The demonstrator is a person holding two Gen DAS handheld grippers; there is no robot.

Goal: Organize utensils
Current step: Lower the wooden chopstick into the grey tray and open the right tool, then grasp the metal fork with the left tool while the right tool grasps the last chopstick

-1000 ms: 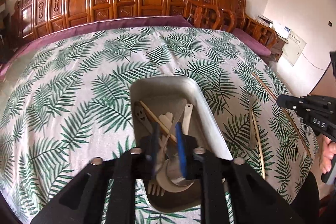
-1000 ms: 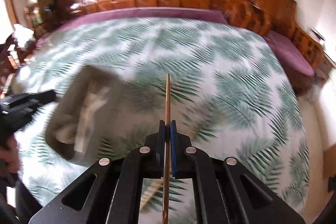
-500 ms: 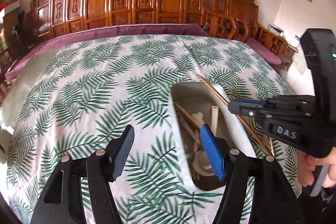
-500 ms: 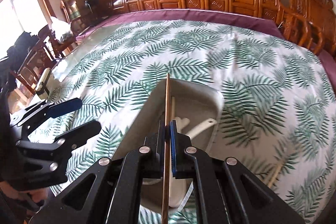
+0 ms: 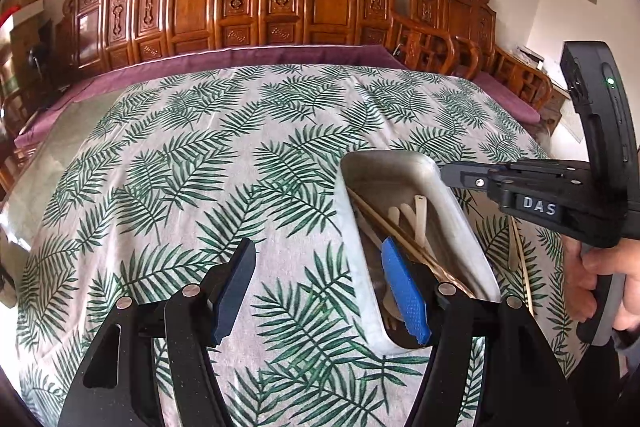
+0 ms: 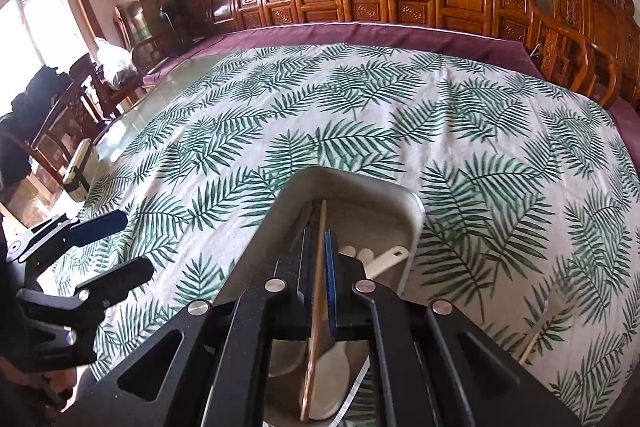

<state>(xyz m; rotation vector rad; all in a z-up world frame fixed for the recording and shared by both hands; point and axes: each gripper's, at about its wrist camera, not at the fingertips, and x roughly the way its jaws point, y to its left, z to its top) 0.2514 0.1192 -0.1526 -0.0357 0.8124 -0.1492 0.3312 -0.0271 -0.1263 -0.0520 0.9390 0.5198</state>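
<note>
Leaf-print tablecloth (image 6: 360, 131) bears a tray (image 6: 360, 187) of spoons (image 6: 384, 259) — right gripper (image 6: 319, 267) clamps a chopstick (image 6: 320, 247) above, left gripper (image 5: 320, 287) apart.

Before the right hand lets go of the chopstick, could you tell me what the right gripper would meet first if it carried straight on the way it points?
Most likely the inside of the grey tray: the right gripper, shut on the chopstick, points down into it over the white spoons. Depth is hard to judge.

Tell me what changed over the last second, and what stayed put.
The left tongs let go of the utensils, have just opened and drew back left, beside the tray. The right tongs carried the chopstick from the cloth to over the tray. The tray and the chopsticks on the cloth stayed put.
</note>
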